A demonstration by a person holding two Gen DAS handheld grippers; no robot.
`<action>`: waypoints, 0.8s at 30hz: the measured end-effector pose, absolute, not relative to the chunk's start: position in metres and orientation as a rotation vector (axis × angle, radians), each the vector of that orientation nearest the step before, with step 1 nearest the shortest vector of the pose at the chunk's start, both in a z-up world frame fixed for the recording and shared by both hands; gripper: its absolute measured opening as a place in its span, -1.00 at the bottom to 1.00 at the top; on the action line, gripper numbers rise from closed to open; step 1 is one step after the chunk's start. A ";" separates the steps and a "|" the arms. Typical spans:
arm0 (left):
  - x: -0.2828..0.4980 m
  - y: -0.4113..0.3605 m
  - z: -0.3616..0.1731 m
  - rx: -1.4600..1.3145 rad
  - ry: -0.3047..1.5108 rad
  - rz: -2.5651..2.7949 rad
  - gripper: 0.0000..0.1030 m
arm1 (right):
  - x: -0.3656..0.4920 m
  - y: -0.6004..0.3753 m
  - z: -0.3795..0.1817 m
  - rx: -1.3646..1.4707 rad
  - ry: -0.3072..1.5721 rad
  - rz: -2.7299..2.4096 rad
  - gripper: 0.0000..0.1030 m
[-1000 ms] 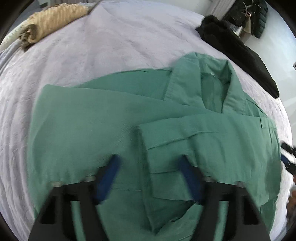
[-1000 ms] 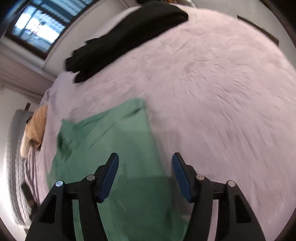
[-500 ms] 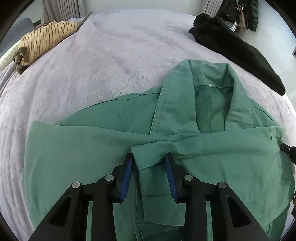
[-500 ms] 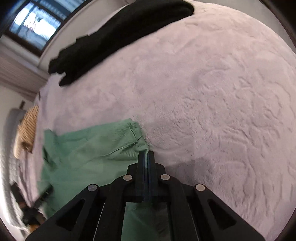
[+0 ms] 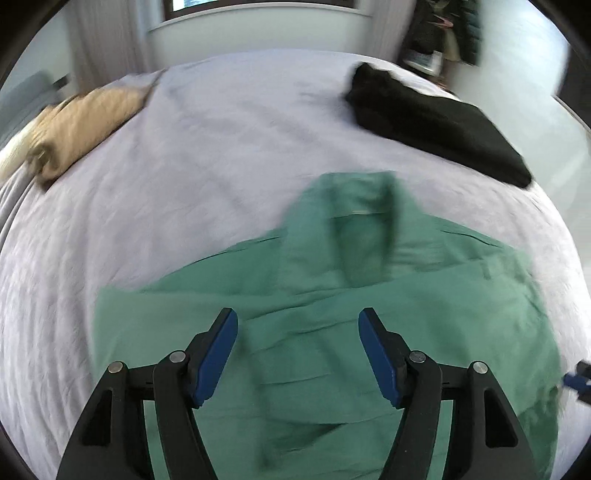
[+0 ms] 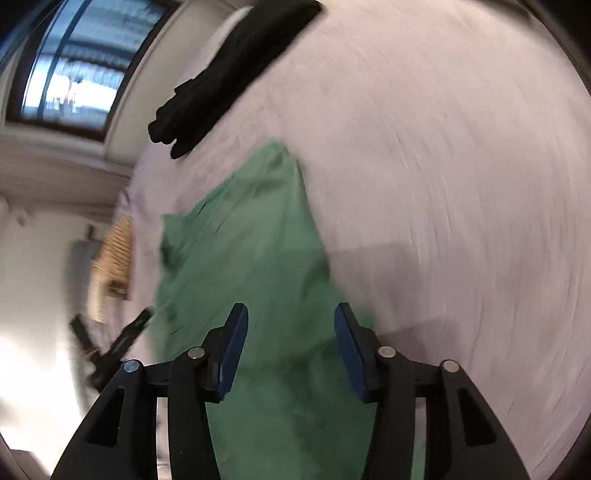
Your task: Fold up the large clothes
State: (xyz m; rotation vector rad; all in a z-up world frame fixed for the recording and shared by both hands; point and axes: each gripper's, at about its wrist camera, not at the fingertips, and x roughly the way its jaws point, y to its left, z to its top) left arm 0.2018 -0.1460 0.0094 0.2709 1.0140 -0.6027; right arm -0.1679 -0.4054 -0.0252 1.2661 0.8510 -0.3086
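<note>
Green shirt (image 5: 332, 314) lies spread on the bed (image 5: 221, 166); the left hand-held gripper (image 5: 297, 332) and right hand-held gripper (image 6: 291, 325) hover above it, jaws opening, pads gripping nothing.

Motion blur softens the green shirt (image 5: 369, 332) in both views; its lower hem runs off the bottom edge. The tan striped garment (image 5: 85, 125) is smeared, its stripes unreadable in the left view. Hanging clothes (image 5: 450, 33) at top right are indistinct.
</note>
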 end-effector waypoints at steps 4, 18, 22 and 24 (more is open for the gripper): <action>0.179 -0.200 0.004 0.290 1.029 -0.704 0.34 | -0.175 -0.412 -0.064 1.464 0.752 -0.356 -0.22; 0.162 -0.249 -0.039 0.450 1.014 -0.665 0.35 | -0.195 -0.402 -0.083 1.489 0.678 -0.527 -0.97; 0.174 -0.211 -0.019 0.384 1.033 -0.620 0.35 | -0.199 -0.401 -0.045 1.320 0.756 -0.565 -0.96; 0.175 -0.188 -0.013 0.373 1.033 -0.593 0.35 | -0.191 -0.401 -0.024 1.204 0.767 -0.520 -0.91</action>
